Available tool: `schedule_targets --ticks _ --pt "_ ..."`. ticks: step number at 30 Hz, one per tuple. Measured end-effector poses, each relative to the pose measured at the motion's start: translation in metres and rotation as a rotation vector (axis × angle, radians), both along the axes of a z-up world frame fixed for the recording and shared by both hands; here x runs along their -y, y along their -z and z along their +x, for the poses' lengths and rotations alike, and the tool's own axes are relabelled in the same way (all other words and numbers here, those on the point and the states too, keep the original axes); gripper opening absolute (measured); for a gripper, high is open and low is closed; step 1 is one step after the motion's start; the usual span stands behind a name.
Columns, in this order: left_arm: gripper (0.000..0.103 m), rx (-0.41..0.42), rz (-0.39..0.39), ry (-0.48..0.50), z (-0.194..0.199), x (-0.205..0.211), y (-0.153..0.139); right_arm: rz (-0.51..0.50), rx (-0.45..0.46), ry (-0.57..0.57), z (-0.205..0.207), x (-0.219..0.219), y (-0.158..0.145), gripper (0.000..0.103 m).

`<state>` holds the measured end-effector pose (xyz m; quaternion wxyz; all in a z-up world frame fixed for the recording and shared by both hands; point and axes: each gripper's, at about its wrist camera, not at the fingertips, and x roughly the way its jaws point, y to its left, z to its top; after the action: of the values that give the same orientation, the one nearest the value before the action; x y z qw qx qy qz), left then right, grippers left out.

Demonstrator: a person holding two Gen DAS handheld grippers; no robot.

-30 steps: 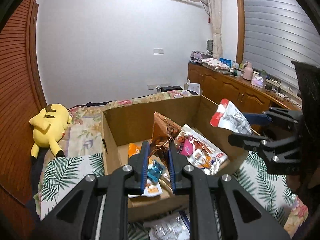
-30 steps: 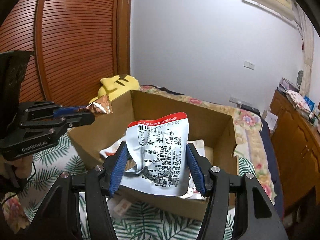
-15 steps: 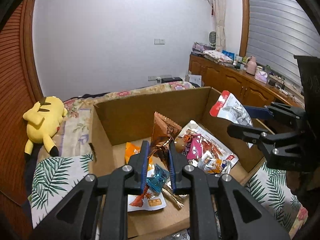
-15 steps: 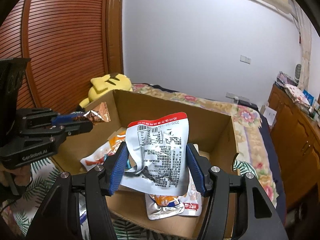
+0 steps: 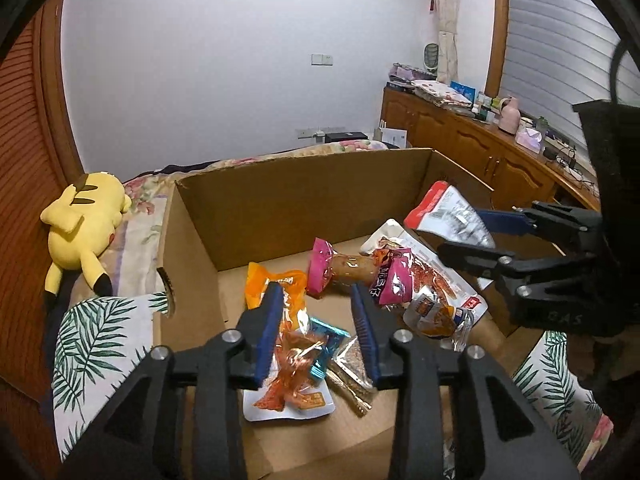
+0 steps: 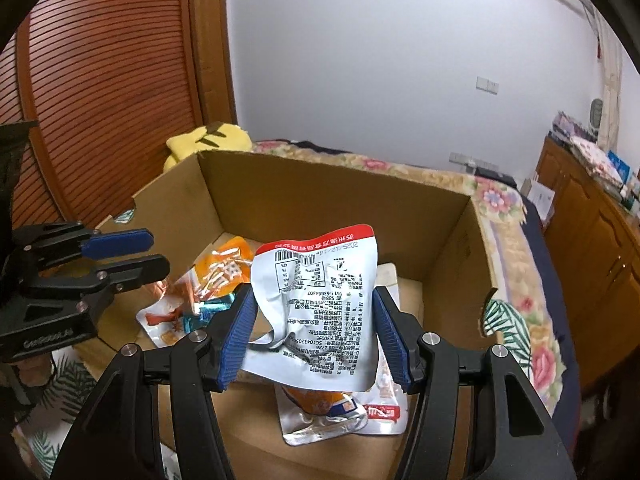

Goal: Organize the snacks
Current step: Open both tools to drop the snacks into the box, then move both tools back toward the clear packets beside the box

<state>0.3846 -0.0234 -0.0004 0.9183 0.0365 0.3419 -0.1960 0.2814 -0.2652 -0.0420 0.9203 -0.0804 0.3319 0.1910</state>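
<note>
An open cardboard box (image 5: 304, 196) on the bed holds several snack packets. My left gripper (image 5: 318, 322) hangs over its near left part with its jaws opening. A crinkled copper-brown packet (image 5: 296, 356) lies loose on the pile below them, free of both pads. In the right wrist view the left gripper (image 6: 154, 254) stands with nothing between its fingers. My right gripper (image 6: 316, 336) is shut on a white packet with a red top (image 6: 316, 300), upright over the box's right half. The left wrist view shows that packet (image 5: 444, 216) and the right gripper (image 5: 480, 236) at the right.
A yellow plush toy (image 5: 84, 220) lies on the bed left of the box. Leaf-print bedding (image 5: 92, 340) surrounds the box. A wooden cabinet (image 5: 480, 152) with clutter runs along the right wall. A slatted wooden door (image 6: 100, 100) stands at the left.
The left jaws parted and let go of the copper-brown packet, which now lies in the box. Both grippers moved forward and lower over the box. The right still holds its white packet.
</note>
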Motion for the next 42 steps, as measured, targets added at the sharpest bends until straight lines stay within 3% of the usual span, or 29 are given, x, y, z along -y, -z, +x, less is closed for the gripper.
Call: schedule_targets --ticks 5,27,37,42 --pt "0.045 0.014 0.004 -0.015 -0.003 -0.002 -0.001 -0.002 -0.034 -0.001 0.006 -0.006 0.003 0.060" --pt "0.047 0.051 0.036 -0.041 -0.013 -0.010 -0.002 0.013 -0.031 0.009 -0.001 -0.007 0.007 0.067" --pt "0.047 0.093 0.031 -0.041 -0.048 -0.022 -0.025 0.085 0.074 -0.015 -0.058 0.004 -0.027 0.068" --pt "0.048 0.115 0.039 -0.040 -0.076 -0.029 -0.036 0.112 0.084 -0.056 -0.095 0.002 -0.037 0.068"
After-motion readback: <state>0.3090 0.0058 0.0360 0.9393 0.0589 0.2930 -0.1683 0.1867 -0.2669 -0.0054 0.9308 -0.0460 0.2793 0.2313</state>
